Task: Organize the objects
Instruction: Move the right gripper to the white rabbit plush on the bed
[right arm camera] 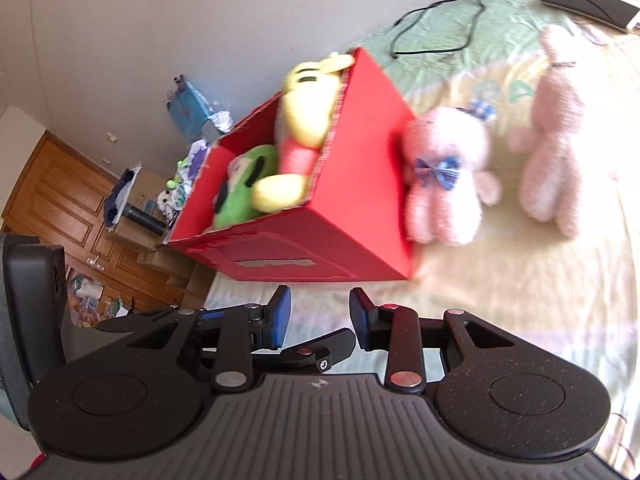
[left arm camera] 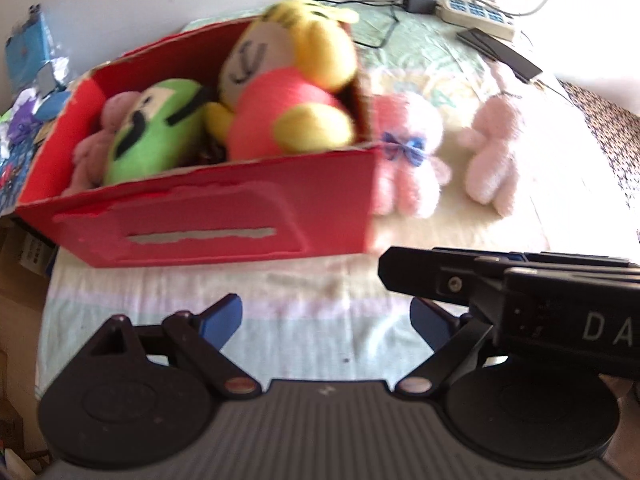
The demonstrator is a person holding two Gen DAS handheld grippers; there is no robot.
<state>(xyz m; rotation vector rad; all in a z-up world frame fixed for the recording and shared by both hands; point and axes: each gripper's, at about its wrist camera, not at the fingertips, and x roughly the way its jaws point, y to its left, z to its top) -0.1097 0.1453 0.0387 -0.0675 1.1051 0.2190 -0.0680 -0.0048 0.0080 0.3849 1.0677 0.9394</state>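
Nearest the left wrist camera, the left gripper stands with its blue-padded fingers spread wide and nothing between them. The right gripper has its fingers partly closed, also empty; its black body crosses the right side of the left wrist view. Both hang above a pale patterned bedspread.

Beyond them sits a red cardboard box, open on top, light and stiff, with torn edges. It holds a green plush toy, a yellow and red plush doll leaning above the rim, and a small pink plush tucked at the left end.

Touching the box's right wall sits a fluffy pink plush bear with a blue bow. Just beside it lies a pale pink plush rabbit. Both look light, soft and squashy, unlikely to break; I judge the torso the best place to pinch.

Farthest back lie a white power strip, a black adapter and a dark flat device.
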